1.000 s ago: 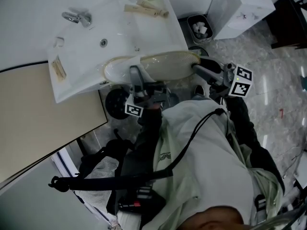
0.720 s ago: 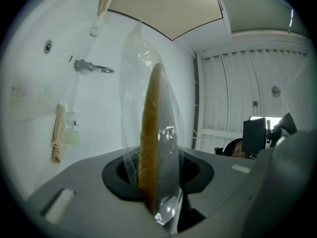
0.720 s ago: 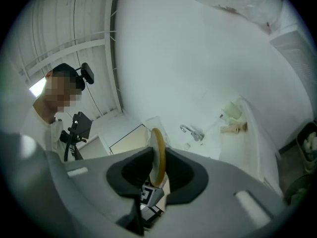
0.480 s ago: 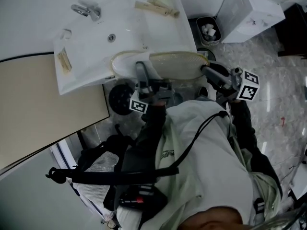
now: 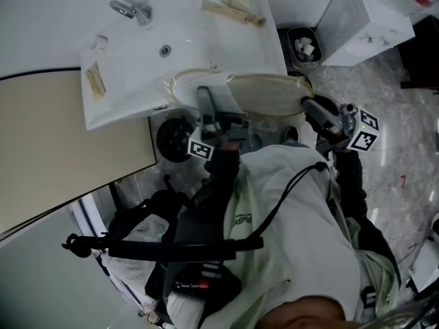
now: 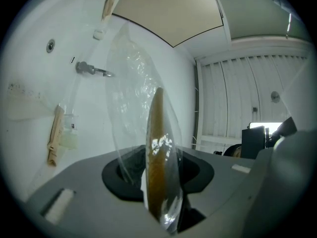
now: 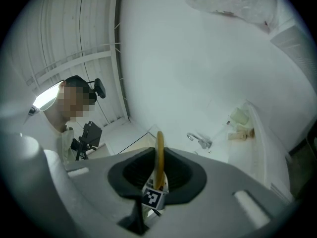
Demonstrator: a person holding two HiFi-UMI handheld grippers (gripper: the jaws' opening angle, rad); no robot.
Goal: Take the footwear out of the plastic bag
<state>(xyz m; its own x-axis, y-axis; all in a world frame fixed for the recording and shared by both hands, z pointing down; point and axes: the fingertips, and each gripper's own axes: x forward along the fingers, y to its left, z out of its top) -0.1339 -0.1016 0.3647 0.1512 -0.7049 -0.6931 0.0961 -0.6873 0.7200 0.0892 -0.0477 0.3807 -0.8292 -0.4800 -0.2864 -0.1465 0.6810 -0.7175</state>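
The slipper [image 5: 264, 93], pale tan and seen flat from above, hangs in the air in the upper middle of the head view. It is in front of the white sink [image 5: 137, 81] and spans the gap between the 2 grippers. The clear plastic bag [image 5: 184, 91] shows around its left end and reaches toward the sink's front edge.

The left gripper [image 5: 206, 101] points up at that end from the middle of the frame. In the left gripper view its fingers [image 6: 119, 175] are closed on the slipper [image 6: 156, 148] through the bag [image 6: 133, 83]. The slipper stands edge-on in the centre of the frame, and the glossy film balloons up and to the left of it.

The right gripper [image 5: 310, 106] comes in from the right of the head view and meets the slipper's other end. In the right gripper view its fingers [image 7: 185, 175] have just been closing and now pinch a thin tan edge of the slipper [image 7: 159, 155], which rises upright at lower centre. No film can be made out around that edge.

On the sink, the faucet [image 5: 134, 9] sits at upper left. A small waste bin [image 5: 305, 45] stands on the marbled floor [image 5: 405, 170] at upper right.
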